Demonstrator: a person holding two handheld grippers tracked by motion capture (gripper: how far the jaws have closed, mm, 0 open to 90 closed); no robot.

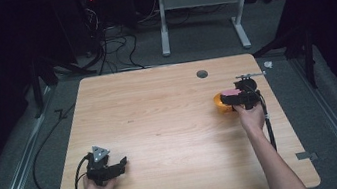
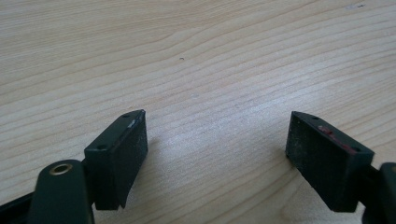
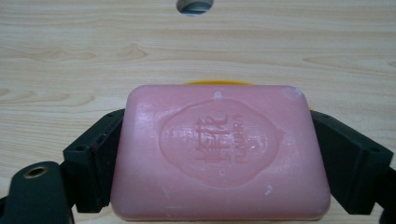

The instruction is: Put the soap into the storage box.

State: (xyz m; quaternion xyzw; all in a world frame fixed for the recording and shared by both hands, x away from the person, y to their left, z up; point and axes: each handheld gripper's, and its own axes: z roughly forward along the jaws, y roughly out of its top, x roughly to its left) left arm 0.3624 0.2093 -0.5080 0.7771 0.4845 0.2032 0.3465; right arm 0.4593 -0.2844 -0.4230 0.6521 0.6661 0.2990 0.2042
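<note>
Right gripper, at the right of the high view, clamps a pink soap bar above an orange dish. Left gripper, lower left, rests spread apart on the table.

The bench is pale wood with a smooth matt grain, the pink soap waxy and faintly glossy with an embossed stamp, and each tool's pads look like matt, slightly grainy black rubber.
</note>
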